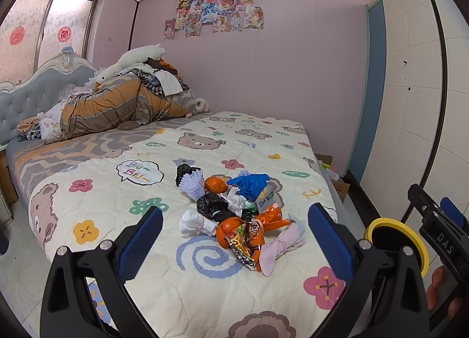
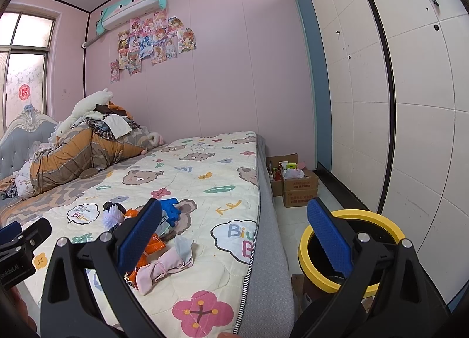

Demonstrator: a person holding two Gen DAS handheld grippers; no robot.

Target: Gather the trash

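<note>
— Trash (image 1: 234,215) is lying heaped on the bed (image 1: 96,162), straight ahead of the left gripper (image 1: 234,231), isn't it?

— Yes; both grippers' fingers are spreading empty, the right gripper (image 2: 234,235) aiming nearer the yellow-rimmed bin (image 2: 351,250).

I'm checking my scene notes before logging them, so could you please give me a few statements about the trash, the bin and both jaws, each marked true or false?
1. The left gripper has its jaws open and empty. True.
2. The yellow-rimmed black trash bin stands on the bed. False: it stands on the floor beside the bed.
3. The pile of wrappers and crumpled bags lies on the cartoon-bear quilt. True.
4. The right gripper is shut on the pink knotted cloth. False: its jaws are open and the cloth lies on the quilt.
5. The blue crumpled bag is already in the bin. False: it sits in the pile.
</note>
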